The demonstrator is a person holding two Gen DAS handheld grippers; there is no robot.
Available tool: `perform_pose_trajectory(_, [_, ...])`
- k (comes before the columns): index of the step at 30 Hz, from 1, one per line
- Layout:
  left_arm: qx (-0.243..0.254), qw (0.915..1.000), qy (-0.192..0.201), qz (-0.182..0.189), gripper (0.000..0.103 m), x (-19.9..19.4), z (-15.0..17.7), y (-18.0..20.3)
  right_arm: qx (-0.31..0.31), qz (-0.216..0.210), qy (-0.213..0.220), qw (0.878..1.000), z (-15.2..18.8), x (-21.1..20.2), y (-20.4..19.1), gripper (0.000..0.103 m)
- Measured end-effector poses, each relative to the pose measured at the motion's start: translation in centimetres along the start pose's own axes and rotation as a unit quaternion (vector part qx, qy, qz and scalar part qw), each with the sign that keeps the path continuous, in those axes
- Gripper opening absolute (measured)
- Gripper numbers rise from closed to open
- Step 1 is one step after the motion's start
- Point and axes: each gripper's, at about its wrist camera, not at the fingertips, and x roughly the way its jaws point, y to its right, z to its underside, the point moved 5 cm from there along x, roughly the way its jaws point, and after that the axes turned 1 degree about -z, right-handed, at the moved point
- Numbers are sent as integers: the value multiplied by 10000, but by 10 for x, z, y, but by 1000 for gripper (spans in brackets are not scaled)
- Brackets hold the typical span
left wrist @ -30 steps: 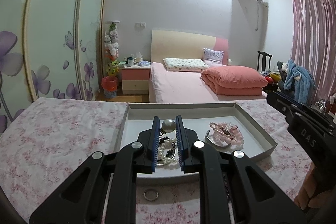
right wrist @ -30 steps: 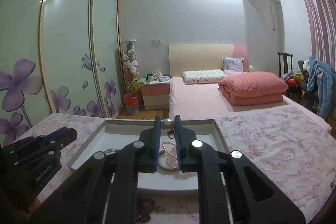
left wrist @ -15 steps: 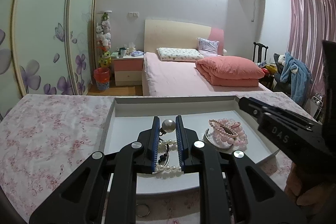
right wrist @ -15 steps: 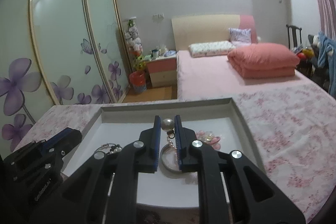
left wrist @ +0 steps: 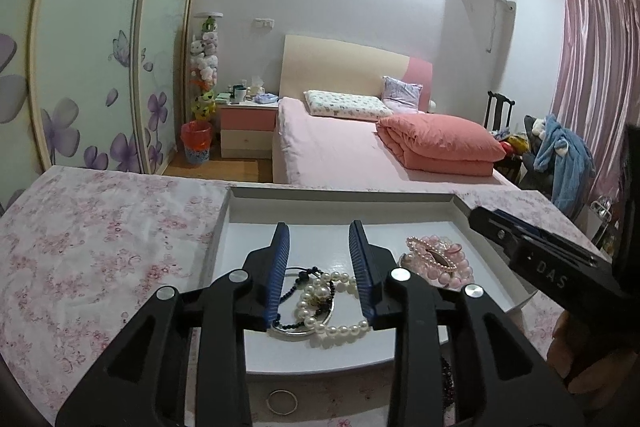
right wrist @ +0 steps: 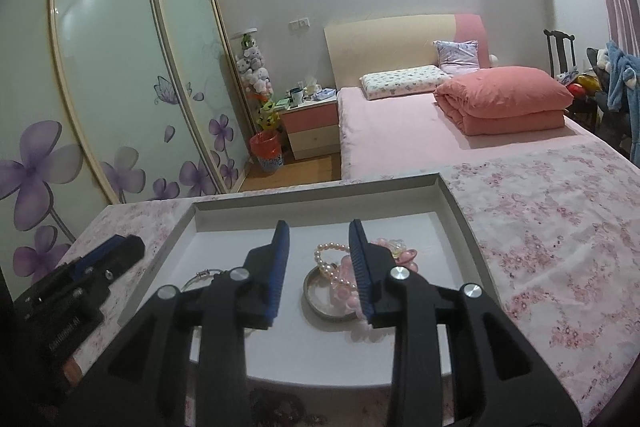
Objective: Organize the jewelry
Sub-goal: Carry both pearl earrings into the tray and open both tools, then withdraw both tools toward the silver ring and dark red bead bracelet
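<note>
Inside white tray (left wrist: 240, 211), pearl necklace (left wrist: 320, 301), pink bracelet (left wrist: 440, 259), both tongs wide, empty.

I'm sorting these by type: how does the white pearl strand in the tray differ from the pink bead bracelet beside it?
The white pearl strand has small white beads; the pink bead bracelet has larger, translucent pink ones. The pearl strand lies loosely tangled with a dark bead string on a silver bangle; the pink bracelet sits in a compact heap further right. Both lie inside the white tray, each over a metal ring.
</note>
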Motion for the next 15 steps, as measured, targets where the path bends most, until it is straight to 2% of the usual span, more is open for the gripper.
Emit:
perform_pose_trajectory(10, [-30,9999,-8,-155,33,-23,4,-16,-74,-11,-55,10000,10,-23,-1,31])
perform_pose_trajectory(15, [-52,9996,-141,-242,34,-33,13,-29,-123,-65,-402,9991,30,-34,2,31])
